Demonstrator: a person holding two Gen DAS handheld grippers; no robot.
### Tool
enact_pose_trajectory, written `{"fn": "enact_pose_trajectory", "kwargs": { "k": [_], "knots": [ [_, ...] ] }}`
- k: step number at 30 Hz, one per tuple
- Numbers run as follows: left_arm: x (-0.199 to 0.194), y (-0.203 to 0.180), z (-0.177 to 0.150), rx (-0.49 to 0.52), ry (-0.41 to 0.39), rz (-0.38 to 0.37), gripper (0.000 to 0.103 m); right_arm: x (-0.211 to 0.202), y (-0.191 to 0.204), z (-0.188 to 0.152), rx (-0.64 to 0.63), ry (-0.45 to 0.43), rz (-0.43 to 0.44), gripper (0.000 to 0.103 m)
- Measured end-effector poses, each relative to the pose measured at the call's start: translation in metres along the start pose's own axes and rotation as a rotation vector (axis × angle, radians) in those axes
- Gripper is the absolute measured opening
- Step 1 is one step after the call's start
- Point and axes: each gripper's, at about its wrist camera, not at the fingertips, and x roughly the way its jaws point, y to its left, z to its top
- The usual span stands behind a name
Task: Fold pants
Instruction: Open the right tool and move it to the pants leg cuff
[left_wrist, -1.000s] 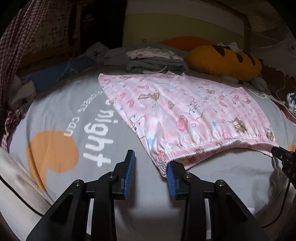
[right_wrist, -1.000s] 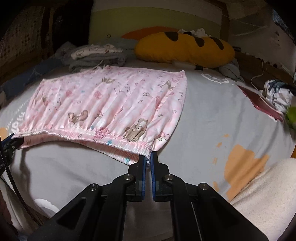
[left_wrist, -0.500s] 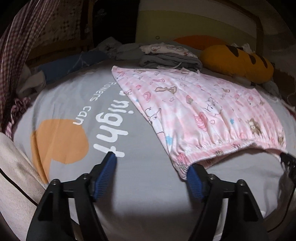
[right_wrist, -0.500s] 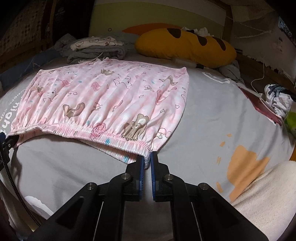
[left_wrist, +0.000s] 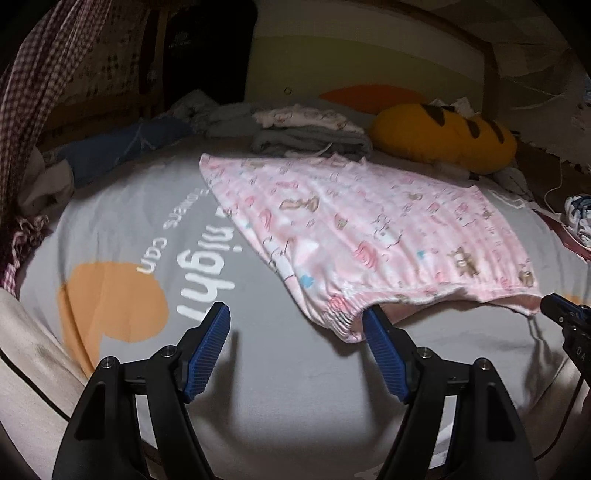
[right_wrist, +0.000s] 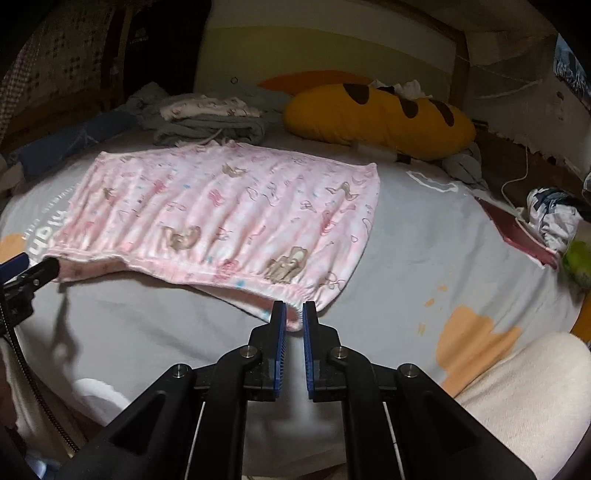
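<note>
Pink patterned pants (left_wrist: 369, 229) lie folded flat on the grey bed cover (left_wrist: 147, 206), elastic waistband toward me. They also show in the right wrist view (right_wrist: 229, 206). My left gripper (left_wrist: 297, 321) is wide open and empty, its right finger (left_wrist: 384, 354) just beside the waistband's left corner. My right gripper (right_wrist: 293, 310) is slightly open at the waistband's right corner, with the pink cloth edge lying between the blue pads, which do not press on it.
A stack of folded clothes (left_wrist: 306, 129) and a yellow bread-shaped pillow (left_wrist: 443, 136) lie behind the pants. Blue cloth (left_wrist: 110, 151) lies at the far left. A cable and crumpled items (right_wrist: 550, 218) lie at the right. The person's light trouser leg (right_wrist: 524, 398) is near.
My left gripper has let go of the waistband corner and opened wide. My right gripper's pads have parted slightly from a tight pinch on the other corner. The pants have settled on the bed.
</note>
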Motion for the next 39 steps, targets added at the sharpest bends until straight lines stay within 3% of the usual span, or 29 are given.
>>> {"fn": "enact_pose_trajectory", "kwargs": {
  "k": [6, 10, 18, 20, 22, 24, 27, 33, 39],
  "knots": [
    [-0.02, 0.006, 0.005, -0.001, -0.07, -0.004, 0.075, -0.012, -0.011, 0.005, 0.079, -0.001, 0.027, 0.007],
    [-0.031, 0.017, 0.01, -0.046, -0.096, -0.018, 0.078, -0.019, -0.006, 0.011, 0.054, -0.016, -0.001, 0.007],
    [-0.057, 0.035, 0.019, -0.086, -0.188, -0.01, 0.095, -0.025, 0.018, 0.029, 0.002, -0.046, 0.033, 0.017],
    [-0.062, 0.038, 0.02, -0.08, -0.215, 0.007, 0.098, -0.029, 0.024, 0.034, -0.014, -0.066, 0.039, 0.03],
    [-0.065, 0.041, 0.021, -0.083, -0.232, 0.026, 0.099, -0.033, 0.029, 0.038, -0.025, -0.093, 0.045, 0.061],
    [-0.068, 0.045, 0.02, -0.098, -0.252, 0.061, 0.099, -0.04, 0.037, 0.042, -0.046, -0.141, 0.047, 0.074],
    [-0.07, 0.052, 0.02, -0.107, -0.254, 0.07, 0.1, -0.044, 0.051, 0.046, -0.111, -0.175, 0.066, 0.085],
    [-0.074, 0.069, 0.02, -0.163, -0.257, 0.072, 0.1, -0.038, 0.089, 0.043, -0.309, -0.205, 0.143, 0.086],
    [-0.077, 0.078, 0.018, -0.181, -0.268, 0.095, 0.1, -0.023, 0.131, 0.028, -0.462, -0.19, 0.34, 0.084]
  ]
}}
